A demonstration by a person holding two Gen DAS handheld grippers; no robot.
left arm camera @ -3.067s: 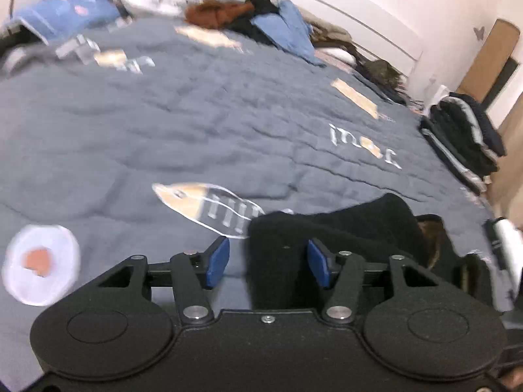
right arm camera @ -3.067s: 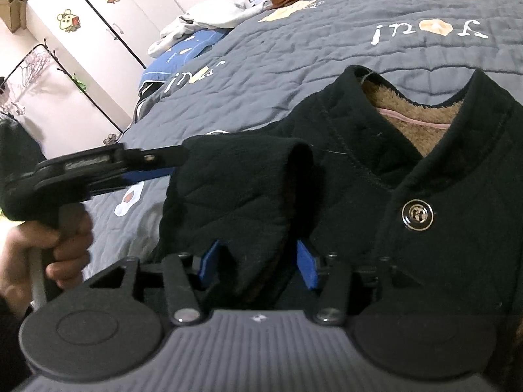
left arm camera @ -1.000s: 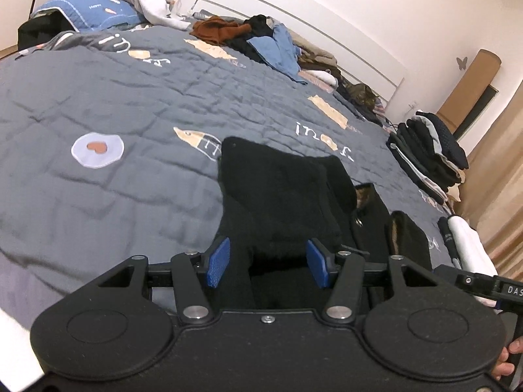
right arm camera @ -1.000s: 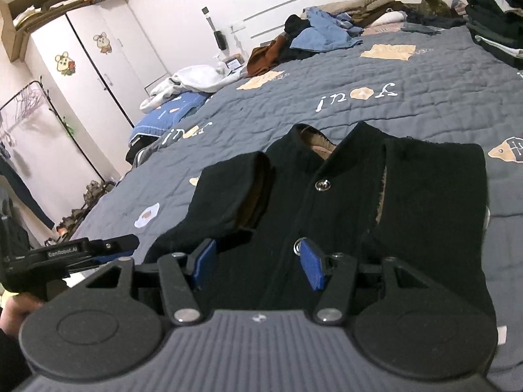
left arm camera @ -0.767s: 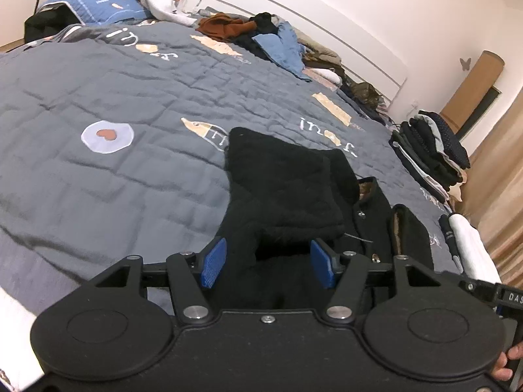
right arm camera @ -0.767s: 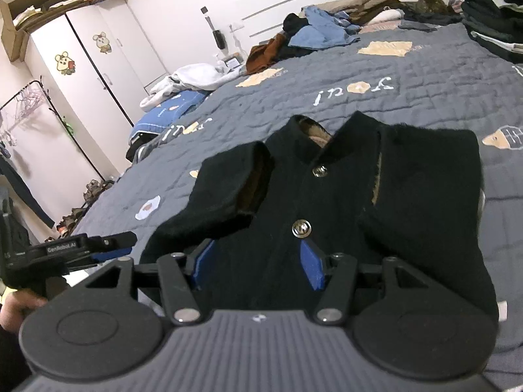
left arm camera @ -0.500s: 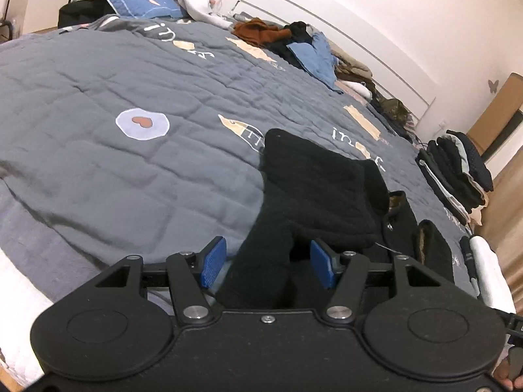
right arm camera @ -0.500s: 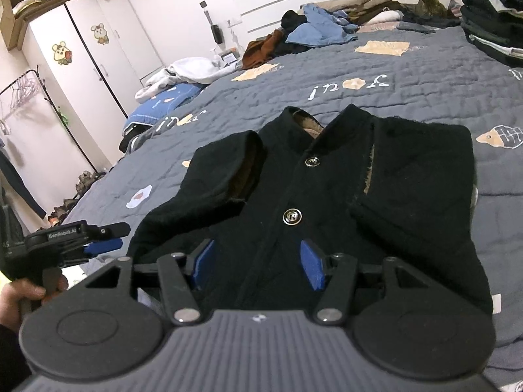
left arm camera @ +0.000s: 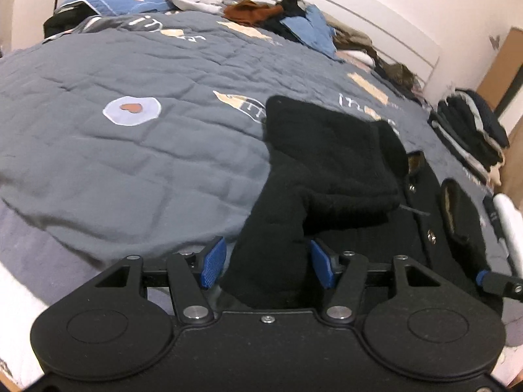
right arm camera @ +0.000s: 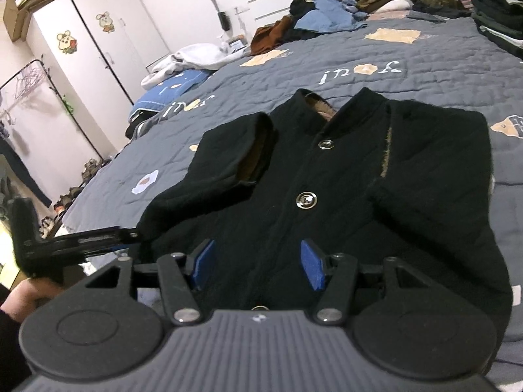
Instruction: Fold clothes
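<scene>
Between the blue pads of the left gripper (left arm camera: 266,266) lies the lower corner of the black jacket (right arm camera: 343,176); the fingers stand apart and the pads do not press the cloth; nothing held. The right gripper (right arm camera: 256,266) hovers over the hem near the bottom snap, its fingers likewise parted and empty. The jacket lies front-up near the foot edge of the grey quilted bed (left arm camera: 130,150), collar toward the headboard, both sleeves folded in across the chest; the left sleeve (right arm camera: 225,170) sits bulky, its cuff open and raised.

Risks, judged: a shallow pinch at the hem may catch only the top layer, so the back panel drags and the fold skews; uneven lift by the two hands would tilt the fold line; the raised sleeve may slide out as the hem swings toward the collar; the thick quilted cloth may slip from a half-wide grip. Loose clothes (right arm camera: 327,16) by the headboard and the folded stack (left arm camera: 470,130) lie well apart; no interference expected.
</scene>
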